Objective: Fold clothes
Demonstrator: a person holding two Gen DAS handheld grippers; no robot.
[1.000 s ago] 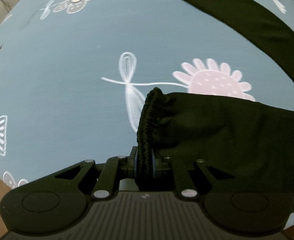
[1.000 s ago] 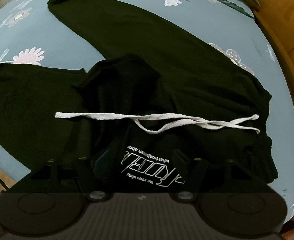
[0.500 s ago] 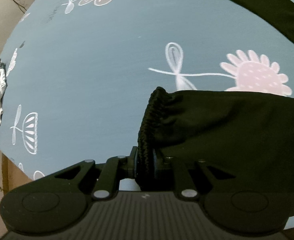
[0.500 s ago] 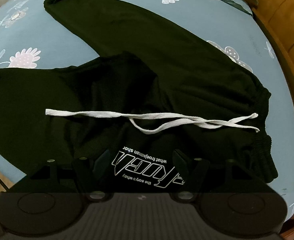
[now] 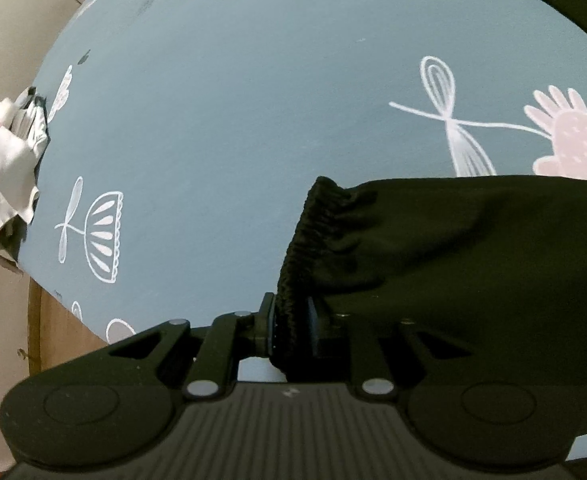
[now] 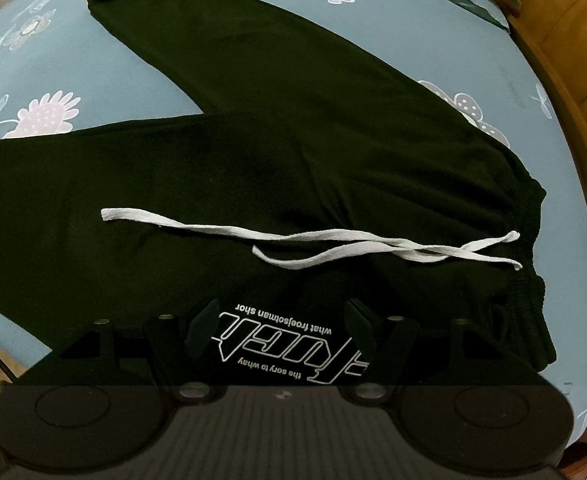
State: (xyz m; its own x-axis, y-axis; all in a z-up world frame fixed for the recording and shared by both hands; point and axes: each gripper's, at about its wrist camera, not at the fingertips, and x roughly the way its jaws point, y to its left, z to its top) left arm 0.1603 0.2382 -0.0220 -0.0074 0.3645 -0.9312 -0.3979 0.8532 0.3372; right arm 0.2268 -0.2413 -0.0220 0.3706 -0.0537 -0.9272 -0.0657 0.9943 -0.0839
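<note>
The black trousers (image 6: 293,152) lie spread on the blue bedsheet (image 5: 253,100). Left gripper (image 5: 291,328): jaws opening around the gathered ankle cuff (image 5: 313,240). Right gripper (image 6: 279,320): jaws apart above the waist area. The fabric looks soft and limp; grip it at the thick elastic hems.

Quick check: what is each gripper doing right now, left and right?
Left gripper: jaws opening, black trouser cuff between them.
Right gripper: jaws open over the trousers, holding nothing.

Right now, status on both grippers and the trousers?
Left gripper jaws opening, ankle cuff between them. Right gripper open over black trousers spread on bedsheet. Nothing in the way.
</note>
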